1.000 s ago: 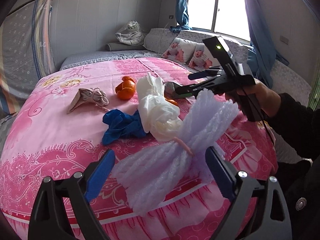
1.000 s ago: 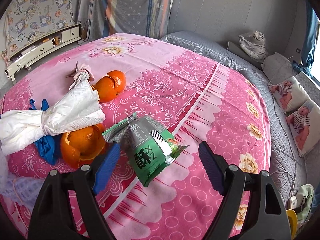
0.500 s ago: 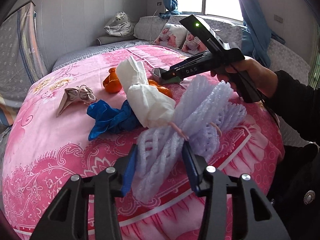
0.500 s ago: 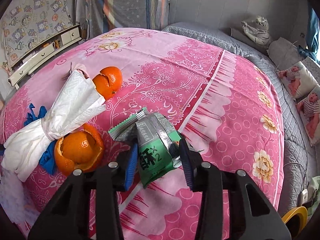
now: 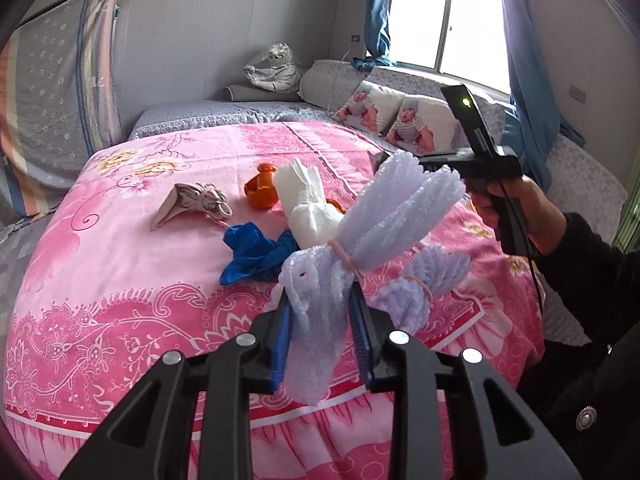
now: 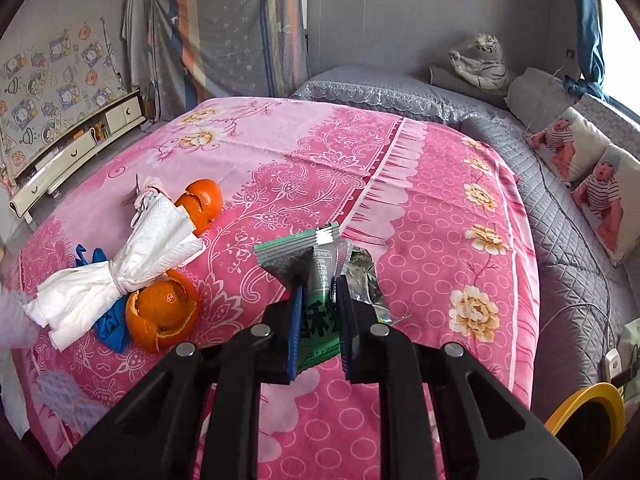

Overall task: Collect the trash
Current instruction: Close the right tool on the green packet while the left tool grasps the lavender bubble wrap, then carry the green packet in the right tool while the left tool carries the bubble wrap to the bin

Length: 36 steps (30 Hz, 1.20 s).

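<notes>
My left gripper (image 5: 320, 308) is shut on a lilac foam net bundle (image 5: 384, 224) tied with a rubber band and holds it lifted above the pink bedspread (image 5: 120, 280). A second foam net bundle (image 5: 416, 284) lies just right of it. My right gripper (image 6: 318, 300) is shut on a green snack wrapper (image 6: 316, 276), raised off the bedspread (image 6: 420, 200). On the bed lie a white tissue bundle (image 5: 308, 204) (image 6: 120, 264), a blue glove (image 5: 252, 252), orange peels (image 6: 160, 316) (image 6: 202, 204) and a beige wad (image 5: 192, 200).
A yellow-rimmed bin (image 6: 588, 416) stands on the floor at the bed's right edge. Baby-print pillows (image 6: 588, 172) and a plush tiger (image 6: 480, 60) lie at the head of the bed. A low cabinet (image 6: 72, 148) stands beyond the far side.
Both grippers closed: the left on the foam net, the right on the green wrapper. Both pieces have since been lifted off the bedspread.
</notes>
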{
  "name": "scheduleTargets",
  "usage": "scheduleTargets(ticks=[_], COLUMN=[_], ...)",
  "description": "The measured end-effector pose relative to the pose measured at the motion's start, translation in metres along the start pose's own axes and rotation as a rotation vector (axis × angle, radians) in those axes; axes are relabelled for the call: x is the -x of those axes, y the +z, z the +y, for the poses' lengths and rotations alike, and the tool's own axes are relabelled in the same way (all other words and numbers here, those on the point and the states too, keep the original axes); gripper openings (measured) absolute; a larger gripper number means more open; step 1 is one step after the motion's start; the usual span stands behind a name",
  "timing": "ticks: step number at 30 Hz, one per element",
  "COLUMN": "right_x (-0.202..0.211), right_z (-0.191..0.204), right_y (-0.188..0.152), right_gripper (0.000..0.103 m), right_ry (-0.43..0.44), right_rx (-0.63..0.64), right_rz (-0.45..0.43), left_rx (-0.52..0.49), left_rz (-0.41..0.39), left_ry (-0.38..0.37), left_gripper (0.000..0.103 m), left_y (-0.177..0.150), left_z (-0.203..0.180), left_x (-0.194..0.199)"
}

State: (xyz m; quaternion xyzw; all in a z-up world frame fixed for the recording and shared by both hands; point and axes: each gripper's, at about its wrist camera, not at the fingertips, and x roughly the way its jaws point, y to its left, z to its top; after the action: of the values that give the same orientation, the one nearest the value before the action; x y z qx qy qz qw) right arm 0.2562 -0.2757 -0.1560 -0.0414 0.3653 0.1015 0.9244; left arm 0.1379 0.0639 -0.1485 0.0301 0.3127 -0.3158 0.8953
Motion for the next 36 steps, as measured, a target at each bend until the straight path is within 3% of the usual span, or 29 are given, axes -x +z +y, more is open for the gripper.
scheduleTargets(ticks=[7, 14, 23, 28, 36], right_x=[0.037, 0.072, 0.103, 0.117, 0.145], right_z=[-0.008, -0.014, -0.022, -0.033, -0.053], right_y=[-0.007, -0.011, -0.021, -0.028, -0.042], right_gripper=[0.015, 0.015, 0.015, 0.015, 0.015], right_ry=[0.001, -0.014, 0.001, 0.029, -0.012], right_rx=[-0.038, -0.056, -0.099, -0.142, -0.175], right_rz=[-0.066, -0.130, -0.189, -0.210, -0.262], left_rx=[0.212, 0.307, 0.277, 0.245, 0.196], left_rz=[-0.131, -0.217, -0.240, -0.244, -0.226], left_ry=[0.118, 0.198, 0.213, 0.184, 0.109], left_gripper=[0.026, 0.026, 0.026, 0.026, 0.026], left_y=[0.007, 0.015, 0.029, 0.045, 0.076], left_z=[0.039, 0.049, 0.020, -0.004, -0.043], left_x=[0.036, 0.058, 0.057, 0.048, 0.016])
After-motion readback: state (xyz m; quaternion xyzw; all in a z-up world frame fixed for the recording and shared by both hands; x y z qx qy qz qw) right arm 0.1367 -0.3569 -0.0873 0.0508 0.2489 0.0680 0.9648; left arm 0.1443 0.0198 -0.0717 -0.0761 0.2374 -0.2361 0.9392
